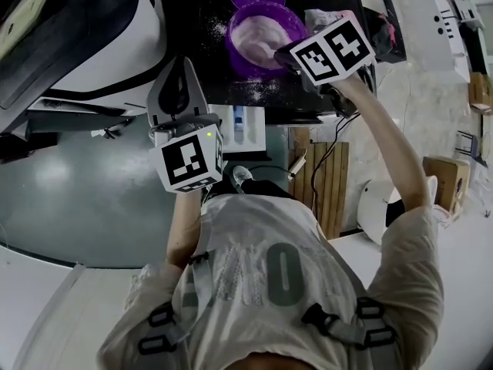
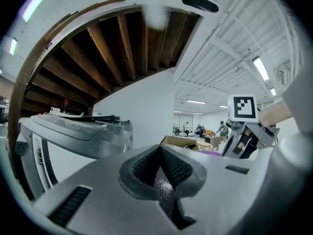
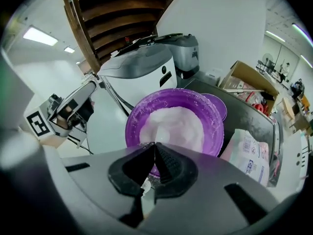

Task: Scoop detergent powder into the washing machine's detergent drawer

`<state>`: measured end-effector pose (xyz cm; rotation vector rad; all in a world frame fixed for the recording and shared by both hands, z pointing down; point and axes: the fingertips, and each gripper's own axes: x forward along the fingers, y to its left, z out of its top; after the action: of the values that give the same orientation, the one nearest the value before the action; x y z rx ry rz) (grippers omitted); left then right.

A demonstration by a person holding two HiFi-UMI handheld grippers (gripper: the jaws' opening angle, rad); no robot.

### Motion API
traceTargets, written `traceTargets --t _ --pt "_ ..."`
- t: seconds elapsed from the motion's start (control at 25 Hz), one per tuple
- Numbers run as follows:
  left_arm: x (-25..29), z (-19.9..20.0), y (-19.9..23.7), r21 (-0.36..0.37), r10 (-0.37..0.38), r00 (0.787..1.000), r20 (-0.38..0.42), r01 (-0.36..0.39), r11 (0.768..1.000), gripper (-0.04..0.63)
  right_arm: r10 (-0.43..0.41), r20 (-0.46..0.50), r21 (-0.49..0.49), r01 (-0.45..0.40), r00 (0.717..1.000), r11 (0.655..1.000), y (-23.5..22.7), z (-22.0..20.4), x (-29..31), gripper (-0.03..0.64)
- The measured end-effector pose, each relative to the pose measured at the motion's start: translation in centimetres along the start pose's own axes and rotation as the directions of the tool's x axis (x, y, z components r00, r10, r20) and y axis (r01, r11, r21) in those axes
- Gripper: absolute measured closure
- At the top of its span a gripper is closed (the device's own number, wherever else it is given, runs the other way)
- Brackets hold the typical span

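One powder bowl by R gripper

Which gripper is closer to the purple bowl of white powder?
Right. The right gripper has its tips at the purple bowl's near rim. The left gripper is clear of the bowl, off to its left and nearer the person.

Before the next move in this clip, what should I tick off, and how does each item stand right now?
1. Detergent drawer pulled open: ok.
2. Purple bowl uncovered, powder inside: ok.
3. Right gripper at the bowl, jaws together: ok.
4. Scoop held by it: cannot tell; only a white bit shows in the gap behind its jaws.
5. Left gripper shut, empty, beside the drawer: ok.
6. Machine top free of spills: not ok; grains lie around the bowl.
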<state>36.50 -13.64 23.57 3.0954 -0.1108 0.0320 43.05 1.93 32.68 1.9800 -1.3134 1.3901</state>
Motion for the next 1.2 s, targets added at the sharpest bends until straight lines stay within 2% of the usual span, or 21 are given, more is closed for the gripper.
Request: traceTargets --t 0.16,0.28,0.36,0.48,0.56,0.68,0.92,1.12,1.2 --pt "-0.3 -0.1 0.5 -0.010 0.011 1.000 0.001 -0.011 1.000 0.575 0.076 0.000 0.083 -0.076 0.997 0.994 0.5 -0.1 0.4 0.607" --pt "-0.4 -0.1 0.6 -0.015 0.014 1.000 0.004 -0.014 1.000 0.575 0.143 0.043 0.185 -0.148 0.989 0.971 0.6 0.2 0.2 0.607" --pt "-0.6 0.0 0.7 -0.012 0.017 1.000 0.005 -0.017 1.000 0.574 0.199 0.098 0.271 -0.219 0.975 0.937 0.8 0.5 -0.1 0.607" --pt "-0.7 0.6 0.4 0.041 0.017 1.000 0.021 -0.017 0.999 0.575 0.263 0.197 0.395 -0.322 0.944 0.861 0.8 0.9 -0.8 0.607" --pt "-0.7 0.9 0.2 0.066 0.011 1.000 0.024 -0.013 0.998 0.575 0.265 0.253 0.459 -0.357 0.930 0.814 0.4 0.9 -1.2 0.607" --pt "-0.7 1.4 0.1 0.076 0.004 0.999 0.040 -0.008 0.997 0.575 0.240 0.327 0.513 -0.385 0.914 0.768 -0.3 0.8 -1.9 0.606" --pt "-0.7 2.0 -0.6 0.103 -0.016 0.999 0.047 0.011 0.995 0.574 0.199 0.534 0.569 -0.523 0.822 0.635 -0.2 0.8 -3.3 0.607" --pt "-0.3 2.4 -1.7 0.115 -0.054 0.997 0.055 0.047 0.992 0.574 0.113 0.698 0.581 -0.651 0.707 0.488 0.1 0.1 -4.7 0.607" --pt "-0.1 2.2 -2.5 0.114 -0.075 0.996 0.052 0.068 0.991 0.575 0.070 0.744 0.575 -0.690 0.664 0.439 0.2 -0.7 -5.3 0.607"
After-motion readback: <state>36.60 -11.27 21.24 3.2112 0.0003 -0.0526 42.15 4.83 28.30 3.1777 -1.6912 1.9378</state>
